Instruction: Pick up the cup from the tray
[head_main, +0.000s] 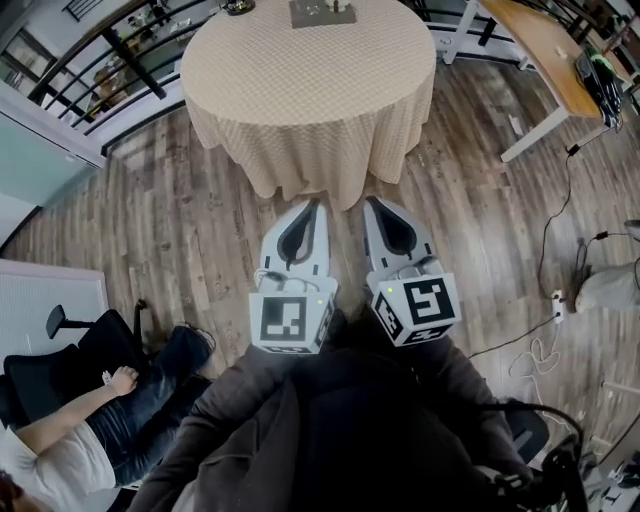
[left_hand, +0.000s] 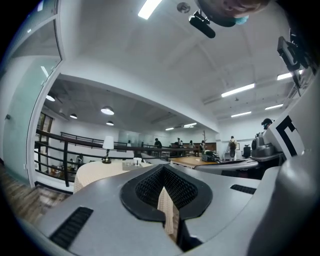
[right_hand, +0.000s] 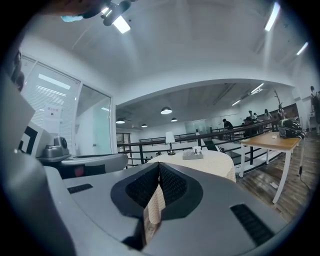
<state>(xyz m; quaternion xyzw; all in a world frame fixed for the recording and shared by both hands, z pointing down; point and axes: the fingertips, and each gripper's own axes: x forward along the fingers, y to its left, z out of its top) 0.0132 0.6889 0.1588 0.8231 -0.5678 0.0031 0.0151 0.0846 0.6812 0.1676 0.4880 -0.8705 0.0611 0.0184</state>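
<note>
While well short of table (head_main: 300, 90): left gripper (head_main: 314, 207), right gripper (head_main: 372, 205), jaws together, empty; cup (right_hand: 197, 149) on tray (right_hand: 193, 156), pickup pending.

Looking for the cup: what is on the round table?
A grey tray with items too small to name, plus a lamp. The tablecloth hides the tabletop.

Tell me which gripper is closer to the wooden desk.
Right. The right gripper is down-left of the desk in the head view; the left gripper lies on its far side, farther from the desk.
</note>
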